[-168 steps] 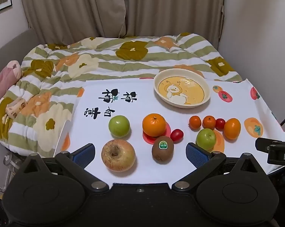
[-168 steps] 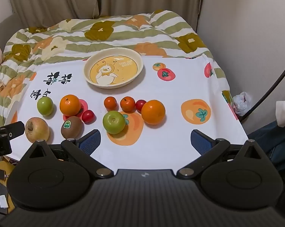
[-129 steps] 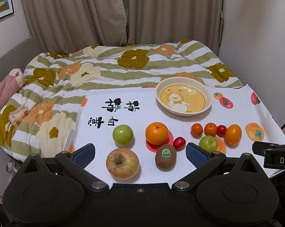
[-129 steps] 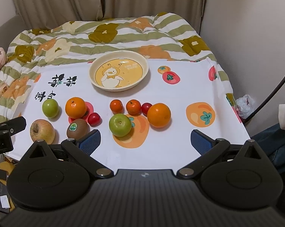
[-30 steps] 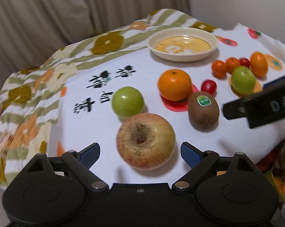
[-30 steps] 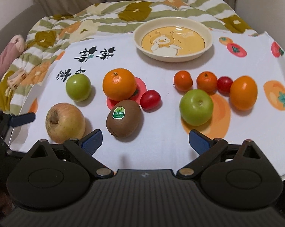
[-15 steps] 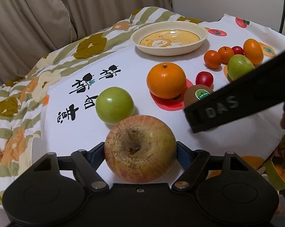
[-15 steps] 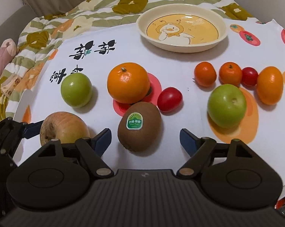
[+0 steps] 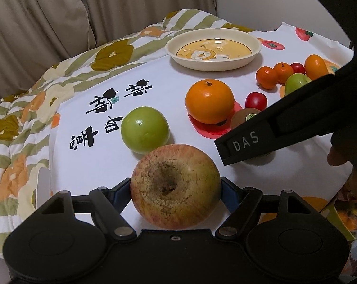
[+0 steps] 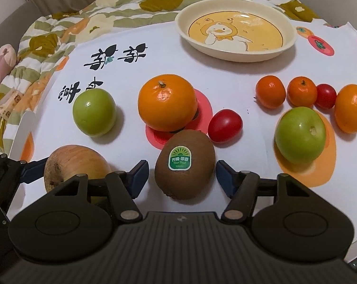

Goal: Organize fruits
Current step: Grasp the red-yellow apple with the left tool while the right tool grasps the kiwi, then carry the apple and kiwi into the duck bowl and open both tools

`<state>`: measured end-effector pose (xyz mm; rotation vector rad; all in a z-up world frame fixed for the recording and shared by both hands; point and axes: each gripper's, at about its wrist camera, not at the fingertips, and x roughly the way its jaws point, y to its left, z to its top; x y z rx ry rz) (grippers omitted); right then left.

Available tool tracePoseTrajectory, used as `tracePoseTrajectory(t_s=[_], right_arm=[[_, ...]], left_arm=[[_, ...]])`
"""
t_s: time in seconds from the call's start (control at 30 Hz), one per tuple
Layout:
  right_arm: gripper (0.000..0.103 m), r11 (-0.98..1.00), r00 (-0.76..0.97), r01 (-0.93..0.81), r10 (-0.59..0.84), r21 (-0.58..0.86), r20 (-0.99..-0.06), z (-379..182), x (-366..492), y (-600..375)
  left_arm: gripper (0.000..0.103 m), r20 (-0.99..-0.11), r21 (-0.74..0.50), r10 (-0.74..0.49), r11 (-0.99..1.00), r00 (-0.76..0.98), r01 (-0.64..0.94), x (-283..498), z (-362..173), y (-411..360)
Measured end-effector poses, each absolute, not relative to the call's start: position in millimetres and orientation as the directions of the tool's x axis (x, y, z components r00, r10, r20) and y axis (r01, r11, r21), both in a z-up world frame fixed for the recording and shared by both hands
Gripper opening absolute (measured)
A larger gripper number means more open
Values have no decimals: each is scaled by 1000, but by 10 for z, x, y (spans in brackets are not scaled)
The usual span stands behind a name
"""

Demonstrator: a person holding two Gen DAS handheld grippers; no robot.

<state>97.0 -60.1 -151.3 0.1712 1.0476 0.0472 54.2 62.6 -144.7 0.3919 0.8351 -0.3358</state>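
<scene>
My left gripper (image 9: 175,190) is shut on a large reddish-yellow apple (image 9: 175,185), which rests on the white cloth (image 9: 112,156); the apple also shows in the right wrist view (image 10: 71,163). My right gripper (image 10: 181,175) is open with its blue pads on either side of a brown kiwi (image 10: 184,164) with a green sticker, not touching it. Farther off lie a green apple (image 10: 94,111), a big orange (image 10: 167,101) and a red tomato (image 10: 224,125). A cream duck plate (image 10: 235,29) stands empty at the back.
At the right lie a second green apple (image 10: 300,135), two small mandarins (image 10: 270,91), a small tomato (image 10: 325,95) and an orange (image 10: 350,111). The right gripper's black body (image 9: 285,120) crosses the left wrist view. A flowered quilt (image 10: 60,30) surrounds the cloth.
Both grippers moved forward and down to the fruit. My left gripper closed on the big apple. My right gripper's fingers came in around the kiwi.
</scene>
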Motion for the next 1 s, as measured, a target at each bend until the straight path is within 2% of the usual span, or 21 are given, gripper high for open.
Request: tracePoseTrajectory(t_s=[0.13,0.23,0.53,1.0], right_arm=[[68,991,508,32,95,129,-856,-1516,998,-569],[66,992,511,26,94,125,-854,-1507,1008,-565],[65,990,542,29,100,138,-834,-1275,945,-614],[65,988,625,-1,120,152,-772,-480,984,-1241]], left_arm=[[80,-769,195,-127,886,626,420,545,-1440,672],[80,-772,191,-115,896,626,401,539,-1430,712],[80,-760,177,-98,920,643,350,472,-1232,827],[80,-678,180,-68,950,732,256,640,-428,575]])
